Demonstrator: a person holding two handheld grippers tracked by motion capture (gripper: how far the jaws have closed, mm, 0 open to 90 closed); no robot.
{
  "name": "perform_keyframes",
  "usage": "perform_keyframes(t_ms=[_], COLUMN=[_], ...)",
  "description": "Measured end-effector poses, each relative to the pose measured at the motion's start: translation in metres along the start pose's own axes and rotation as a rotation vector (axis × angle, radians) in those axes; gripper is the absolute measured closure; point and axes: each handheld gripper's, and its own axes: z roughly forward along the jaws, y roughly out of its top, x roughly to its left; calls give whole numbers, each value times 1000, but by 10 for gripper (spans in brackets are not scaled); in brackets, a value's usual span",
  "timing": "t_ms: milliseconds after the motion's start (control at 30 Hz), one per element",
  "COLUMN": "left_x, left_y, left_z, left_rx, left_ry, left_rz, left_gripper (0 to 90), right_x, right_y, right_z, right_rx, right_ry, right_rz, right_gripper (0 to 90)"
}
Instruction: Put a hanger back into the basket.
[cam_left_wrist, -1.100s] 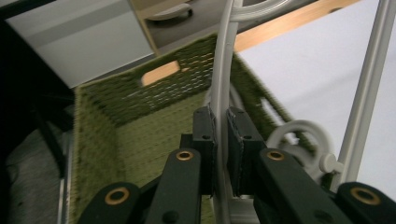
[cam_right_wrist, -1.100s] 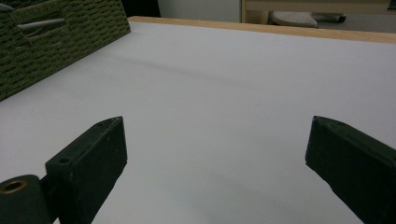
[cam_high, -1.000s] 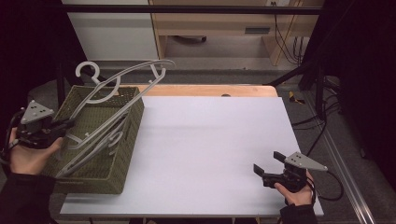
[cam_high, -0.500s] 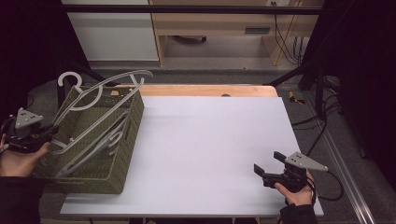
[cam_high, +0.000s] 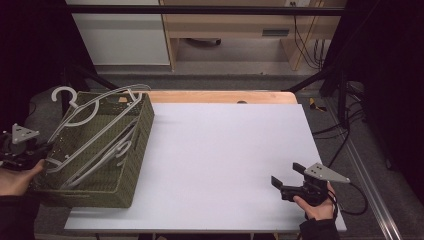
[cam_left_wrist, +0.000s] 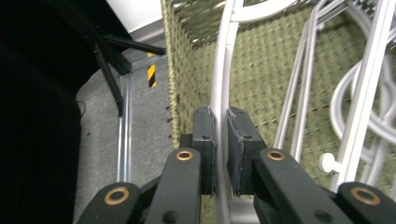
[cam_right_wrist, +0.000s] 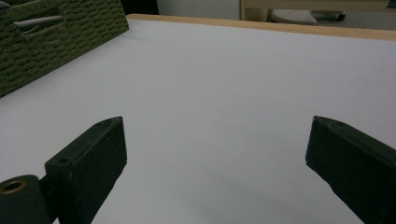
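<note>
White table top (cam_high: 225, 160), wooden back edge (cam_high: 220, 96), floor cables (cam_high: 307, 40)

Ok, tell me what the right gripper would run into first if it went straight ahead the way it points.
Probably the green woven basket. The open right gripper points over bare white table toward the basket's side; depth is hard to judge, but nothing lies between.

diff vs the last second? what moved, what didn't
The left gripper, shut on a hanger, has pulled left toward the table edge. The hanger went with it, and the basket slid left too. The right gripper stayed open, resting at the table's near right corner.
</note>
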Motion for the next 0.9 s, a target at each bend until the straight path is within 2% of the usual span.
perform_keyframes(t_ms=[67,167,267,433,600,900], left_x=[1,3,2,3,-1,-16], left_y=[-2,-6,-8,-13,-16,-21], left_z=[2,5,7,10,15,27], left_rx=[13,26,47,70,103,117], left_ry=[16,19,33,39,73,70], left_rz=[-5,-12,1,0,32,66], left_gripper=[828,828,828,828,827,826], right_x=[0,0,0,0,0,1], right_y=[0,0,0,0,-1,-1], right_z=[0,0,0,0,1,1], right_rx=[0,1,2,0,3,8], right_ry=[0,-1,-2,0,-1,-3], right_rz=[0,-1,-2,-3,-6,0], right_gripper=[55,55,55,55,55,54])
